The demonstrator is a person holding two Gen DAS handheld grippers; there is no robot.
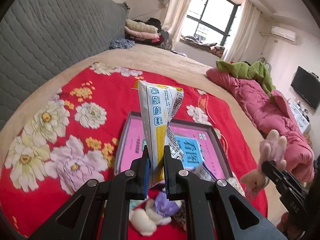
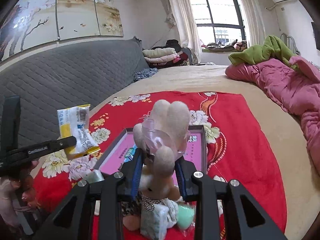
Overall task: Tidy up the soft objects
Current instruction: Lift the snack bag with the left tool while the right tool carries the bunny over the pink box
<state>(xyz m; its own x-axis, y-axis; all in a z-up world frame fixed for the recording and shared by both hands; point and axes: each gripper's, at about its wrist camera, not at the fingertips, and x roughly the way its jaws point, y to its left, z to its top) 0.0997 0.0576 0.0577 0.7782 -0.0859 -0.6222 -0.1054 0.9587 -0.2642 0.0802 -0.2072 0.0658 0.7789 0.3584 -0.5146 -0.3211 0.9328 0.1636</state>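
- The left gripper (image 1: 156, 156) is clamped nearly shut on a flat white-and-yellow tissue packet (image 1: 160, 116), which stands up from the pads above the bedspread; its back panel carries a barcode, a column of small blue pictograms and fine print too small to read.
- The right gripper (image 2: 160, 160) is closed partway on a cream plush rabbit (image 2: 166, 132) in a pale pink gauze dress, pads pressing its body, ears up, clear of the bed.
- Under both lies a shallow grey-rimmed box (image 1: 218, 138) with a pink printed base; large dark characters on a blue panel read "看图", the rest is covered.
- The side of the left gripper, seen from the right wrist camera, bears white lettering too blurred to read.
- More soft things lie near the box's near edge: a purple and cream plush (image 1: 160, 206) and a mint-green soft piece (image 2: 186, 218).
- The red floral blanket (image 1: 60, 120) spreads wide left of the box and beyond it, bare beige sheet (image 2: 190, 78) further on.
- A pink quilt (image 2: 280, 86) heaps along the right edge; a grey quilted headboard (image 1: 50, 30) closes off the left.
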